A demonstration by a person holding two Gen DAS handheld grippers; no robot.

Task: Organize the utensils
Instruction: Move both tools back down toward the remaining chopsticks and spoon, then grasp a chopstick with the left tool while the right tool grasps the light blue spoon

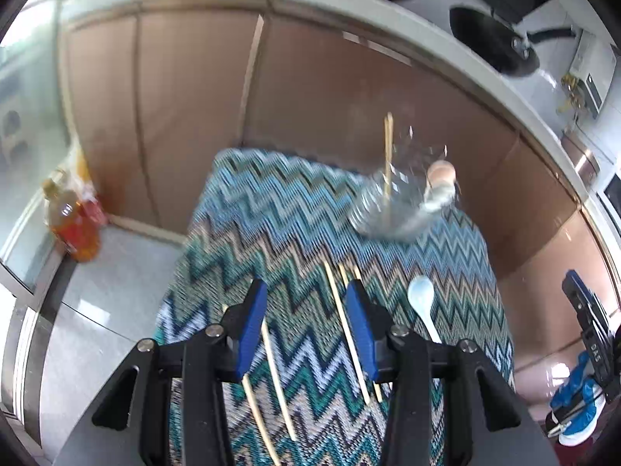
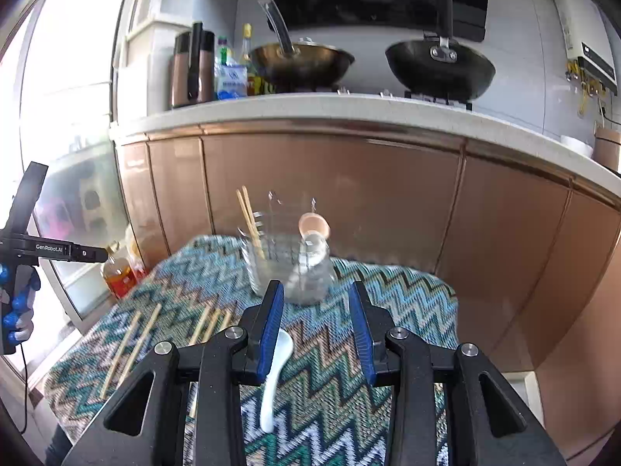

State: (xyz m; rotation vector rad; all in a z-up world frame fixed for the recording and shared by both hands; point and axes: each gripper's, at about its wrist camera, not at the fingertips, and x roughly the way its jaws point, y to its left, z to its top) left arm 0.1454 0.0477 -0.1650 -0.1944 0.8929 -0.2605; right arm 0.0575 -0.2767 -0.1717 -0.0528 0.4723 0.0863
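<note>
The left gripper hangs above the table, which carries a zigzag-patterned cloth; its blue-padded jaws stand wide apart and grasp nothing. Loose chopsticks lie flat on the cloth beneath and between its fingers, their near ends hidden behind the gripper body, so their count cannot be fixed from this view. The right gripper is likewise spread wide and empty, positioned over the white spoon, which lies flat on the cloth with its bowl hidden behind the left finger pad. In the left wrist view the same spoon lies just right of the right finger, its handle end cut off by the gripper frame. The clear holder stands upright at the far end of the table; its walls are transparent and motion-blurred, and its internal compartments are hard to make out. Two chopsticks stand tilted in its left part, and a second spoon with a pinkish bowl rests in its right part, handle down. In the right wrist view, two further pairs of chopsticks lie on the left part of the cloth, the nearer pair partly blocked by the gripper. An amber bottle stands on the floor beyond the left edge of the table.
</note>
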